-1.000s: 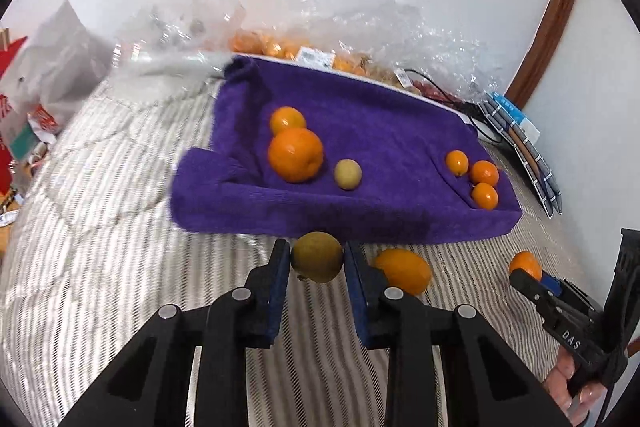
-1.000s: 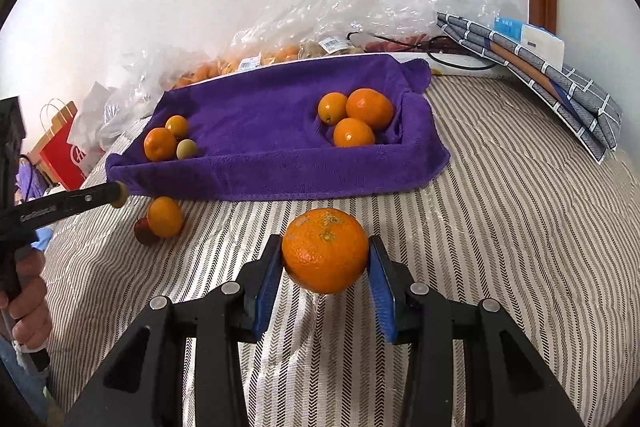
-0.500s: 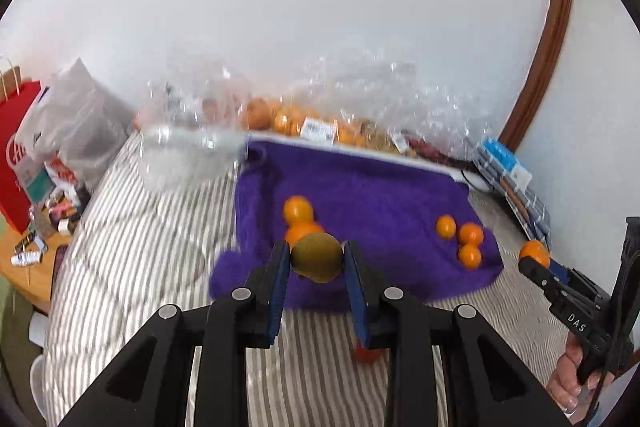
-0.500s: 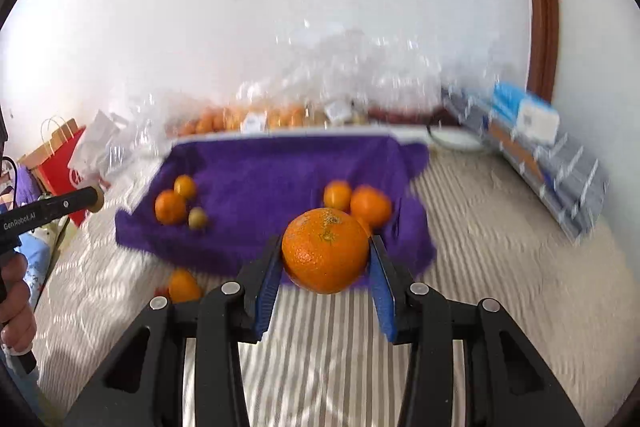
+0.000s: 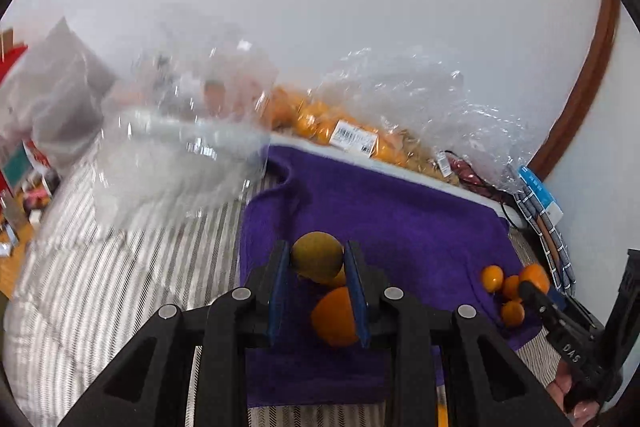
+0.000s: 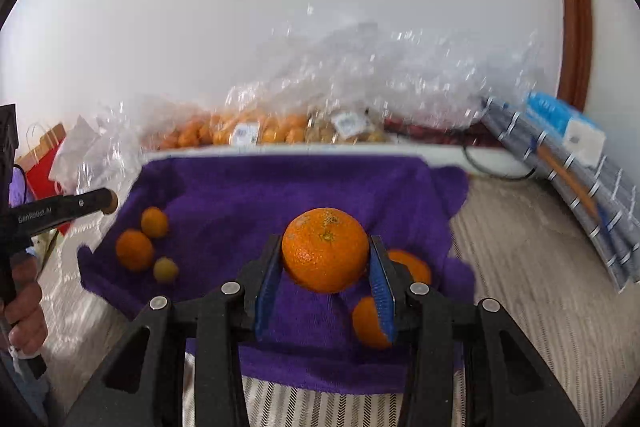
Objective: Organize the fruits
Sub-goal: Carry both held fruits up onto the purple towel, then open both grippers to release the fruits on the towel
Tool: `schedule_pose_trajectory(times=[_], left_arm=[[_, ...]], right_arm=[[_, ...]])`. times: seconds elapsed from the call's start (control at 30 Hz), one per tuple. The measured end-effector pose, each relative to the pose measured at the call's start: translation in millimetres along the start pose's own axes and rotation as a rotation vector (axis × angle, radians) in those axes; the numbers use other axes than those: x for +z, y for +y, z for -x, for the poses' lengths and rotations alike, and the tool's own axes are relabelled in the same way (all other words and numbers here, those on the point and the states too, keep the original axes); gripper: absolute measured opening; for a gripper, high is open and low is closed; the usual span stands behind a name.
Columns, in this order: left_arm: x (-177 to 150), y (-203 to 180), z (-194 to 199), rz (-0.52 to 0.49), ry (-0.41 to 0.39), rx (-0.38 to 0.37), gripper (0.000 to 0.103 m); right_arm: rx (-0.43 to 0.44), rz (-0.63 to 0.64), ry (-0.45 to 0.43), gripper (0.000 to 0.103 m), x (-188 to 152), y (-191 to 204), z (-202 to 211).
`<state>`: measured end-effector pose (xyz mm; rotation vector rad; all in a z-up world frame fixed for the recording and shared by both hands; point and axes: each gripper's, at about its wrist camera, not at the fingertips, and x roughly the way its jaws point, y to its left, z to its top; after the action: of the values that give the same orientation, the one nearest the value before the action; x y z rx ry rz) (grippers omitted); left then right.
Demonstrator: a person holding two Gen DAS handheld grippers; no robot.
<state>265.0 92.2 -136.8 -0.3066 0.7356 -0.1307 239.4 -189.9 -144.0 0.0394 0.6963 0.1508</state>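
My left gripper [image 5: 317, 259] is shut on a yellow-green fruit [image 5: 316, 255] and holds it above the left part of the purple towel [image 5: 400, 219]. A large orange [image 5: 334, 315] lies on the towel below it. My right gripper [image 6: 325, 259] is shut on a large orange [image 6: 325, 249] above the right part of the towel [image 6: 260, 195]. Two oranges [image 6: 412, 267] lie under it. At the towel's left lie two oranges [image 6: 134, 249] and a small yellow-green fruit [image 6: 165, 269]. Small oranges [image 5: 492, 278] sit at the towel's right in the left wrist view.
Clear plastic bags of oranges [image 6: 248, 131] line the wall behind the towel. A clear plastic container [image 5: 176, 155] stands left of the towel. Striped folded cloth and a blue box [image 6: 568, 123] lie at the right. The striped bedcover [image 6: 532, 267] surrounds the towel.
Both grippers have moved forward and over the purple towel, each still holding its fruit. The towel and the fruits on it now look closer and lower in both views.
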Motion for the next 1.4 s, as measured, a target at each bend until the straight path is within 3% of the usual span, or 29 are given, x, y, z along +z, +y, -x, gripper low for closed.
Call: schedule_pose_trajectory(times=[0.17, 0.33, 0.67, 0.93, 1.17, 1.4], left_arm=[[-6.5, 2.2, -15.5, 0.014, 0.038, 0.005, 0.027], [-11.9, -4.5, -19.0, -0.041, 0.014, 0.043, 0.027], [-14.4, -10.9, -21.6, -0.069, -0.004, 0.090, 0.027], [-17.0, -15.3, -19.2, -0.078, -0.013, 0.112, 0.027], [-19.1, -15.2, -18.6, -0.083, -0.022, 0.109, 0.027], [-16.2, -16.3, -5.7, -0.089, -0.071, 0.092, 0.049]], right_arm=[[0.009, 0.032, 0.058, 0.042, -6.7, 6.4, -14.9], [-0.004, 0.066, 0.087, 0.041, -13.1, 15.2, -24.0], [-0.057, 0.117, 0.098, 0.042, -18.9, 20.2, -27.6], [-0.032, 0.081, 0.096, 0.042, -18.9, 14.4, -27.6], [-0.040, 0.083, 0.057, 0.057, -19.5, 15.1, -19.0], [-0.038, 0.048, -0.002, 0.057, -17.9, 10.7, -6.5]])
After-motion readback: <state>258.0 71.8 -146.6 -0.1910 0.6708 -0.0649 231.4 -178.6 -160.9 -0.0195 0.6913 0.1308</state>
